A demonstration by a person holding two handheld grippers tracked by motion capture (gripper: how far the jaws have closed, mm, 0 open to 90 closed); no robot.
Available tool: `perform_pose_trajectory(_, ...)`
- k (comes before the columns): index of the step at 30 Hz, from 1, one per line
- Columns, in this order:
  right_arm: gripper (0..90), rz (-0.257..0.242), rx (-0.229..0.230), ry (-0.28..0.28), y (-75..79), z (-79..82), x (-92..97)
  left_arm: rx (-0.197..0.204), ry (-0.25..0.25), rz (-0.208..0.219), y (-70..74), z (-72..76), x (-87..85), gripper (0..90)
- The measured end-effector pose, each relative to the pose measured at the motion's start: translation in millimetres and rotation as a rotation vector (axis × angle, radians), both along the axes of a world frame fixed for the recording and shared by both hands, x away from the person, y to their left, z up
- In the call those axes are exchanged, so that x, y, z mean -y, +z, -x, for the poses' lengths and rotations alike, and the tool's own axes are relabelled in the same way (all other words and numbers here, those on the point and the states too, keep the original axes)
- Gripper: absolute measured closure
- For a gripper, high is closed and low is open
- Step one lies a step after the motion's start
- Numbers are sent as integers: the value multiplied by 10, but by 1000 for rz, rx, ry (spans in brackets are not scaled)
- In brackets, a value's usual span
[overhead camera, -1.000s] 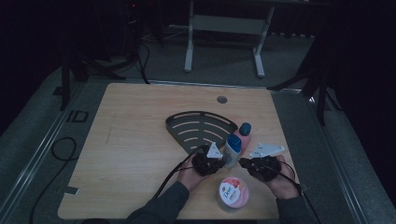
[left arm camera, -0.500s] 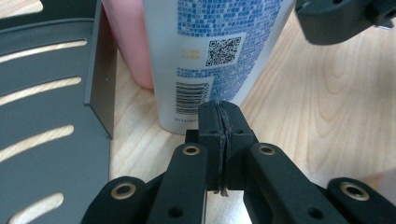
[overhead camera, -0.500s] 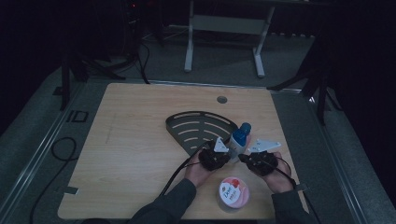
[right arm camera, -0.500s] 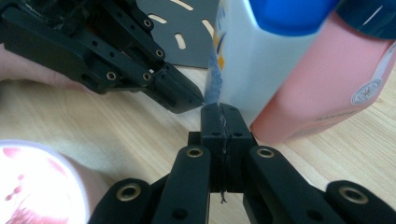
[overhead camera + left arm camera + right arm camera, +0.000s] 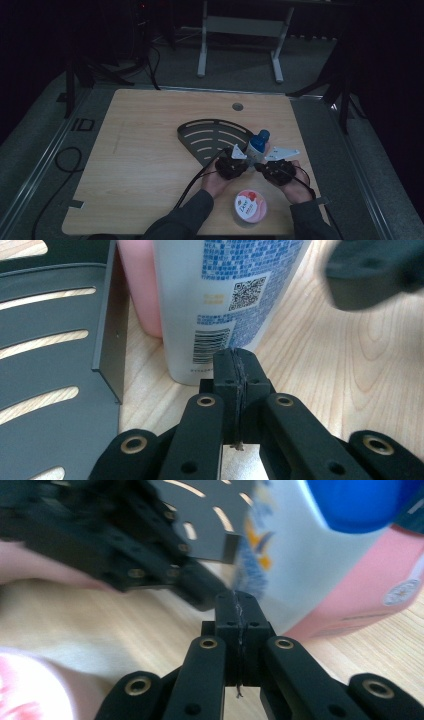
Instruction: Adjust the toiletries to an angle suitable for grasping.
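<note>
Item: white plastic bottle with a blue cap and blue-patterned label [image 5: 254,146]. It stands upright on the light wooden table [image 5: 150,165], long axis vertical, cap pointing straight up. In the high view it sits right of table centre, at the straight near-right edge of the black slotted fan-shaped metal rack [image 5: 210,135]. Whether it touches the rack cannot be told.

Companion item: pink plastic bottle [image 5: 142,285], upright, just beside the white bottle on its far side. Contact between the two is not clear.

Left gripper [image 5: 233,161]: jaws pressed together, nothing between them. In the left gripper view the closed tips [image 5: 235,371] sit right at the foot of the white bottle [image 5: 220,300], which rises at twelve o'clock from them. Touching or a hair short cannot be told.

Right gripper [image 5: 274,168]: jaws closed flat on each other, empty [image 5: 235,611]. The white bottle [image 5: 295,545] lies at about one o'clock from its tips, a little farther off, with the pink bottle [image 5: 360,590] behind it.

Bearing from above: the bottle stands at roughly one o'clock from the left gripper and eleven o'clock from the right, between the two. The left looks nearer.

Judgement: either claw must open wide before gripping the upright body side-on.

Also present: round pink-and-white lidded tub [image 5: 250,206], at six o'clock from the grippers, near the table's front edge.
</note>
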State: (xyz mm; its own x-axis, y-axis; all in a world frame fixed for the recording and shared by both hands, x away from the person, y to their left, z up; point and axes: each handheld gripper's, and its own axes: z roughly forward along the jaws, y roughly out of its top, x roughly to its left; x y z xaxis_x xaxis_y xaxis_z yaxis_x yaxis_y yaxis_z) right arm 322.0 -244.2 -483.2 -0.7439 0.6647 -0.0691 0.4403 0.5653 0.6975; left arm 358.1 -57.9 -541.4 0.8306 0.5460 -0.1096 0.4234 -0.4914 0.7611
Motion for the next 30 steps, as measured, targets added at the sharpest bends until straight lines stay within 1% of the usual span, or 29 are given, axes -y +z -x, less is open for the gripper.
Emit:
perform_pose_trajectory(4, 898, -4, 20, 31, 60, 172, -25, -3, 15, -3, -9, -26, -9, 890)
perform_pose_trajectory(7, 898, -24, 25, 68, 89, 333, -67, -6, 9, 21, 6, -9, -70, 869)
perform_pose_trajectory(8, 897, -21, 27, 91, 90, 405, -103, -3, 9, 21, 14, 0, -88, 864)
perform_pose_trajectory(9, 898, -14, 33, 102, 89, 449, -126, 4, 6, 18, 29, 12, -117, 864)
perform_pose_trajectory(10, 898, -11, 38, 109, 92, 502, -151, 10, 2, 17, 47, 26, -151, 865)
perform_pose_trajectory(11, 898, -20, 39, 121, 95, 549, -173, 14, 2, 21, 66, 40, -191, 865)
perform_pose_trajectory(13, 898, -26, 29, 151, 97, 646, -231, 23, -1, 27, 108, 63, -285, 867)
perform_pose_trajectory(14, 898, -21, 25, 161, 93, 673, -254, 29, 0, 26, 131, 76, -338, 869)
perform_pose_trajectory(15, 898, -21, 25, 161, 93, 673, -254, 29, 0, 26, 131, 76, -338, 869)
perform_pose_trajectory(16, 898, -11, 21, 174, 85, 708, -284, 41, 4, 26, 179, 109, -467, 869)
perform_pose_trajectory(17, 898, -5, 10, 197, 64, 772, -340, 45, 5, 25, 201, 126, -531, 872)
perform_pose_trajectory(20, 898, 5, -6, 223, 30, 822, -396, 61, 18, 22, 267, 184, -741, 872)
perform_pose_trajectory(21, 898, 5, -5, 229, 16, 832, -414, 63, 21, 18, 281, 195, -790, 871)
perform_pose_trajectory(23, 899, -7, -12, 236, 10, 828, -432, 74, 30, 16, 313, 233, -915, 866)
perform_pose_trajectory(24, 898, -4, -12, 238, 10, 824, -445, 79, 36, 15, 323, 254, -977, 858)
perform_pose_trajectory(27, 898, -11, -17, 247, 5, 801, -495, 99, 52, -10, 319, 306, -1150, 822)
perform_pose_trajectory(29, 899, -4, -15, 251, 6, 784, -535, 98, 69, -11, 300, 326, -1263, 821)
perform_pose_trajectory(30, 899, 5, -11, 253, 9, 776, -550, 94, 80, -5, 294, 336, -1315, 821)
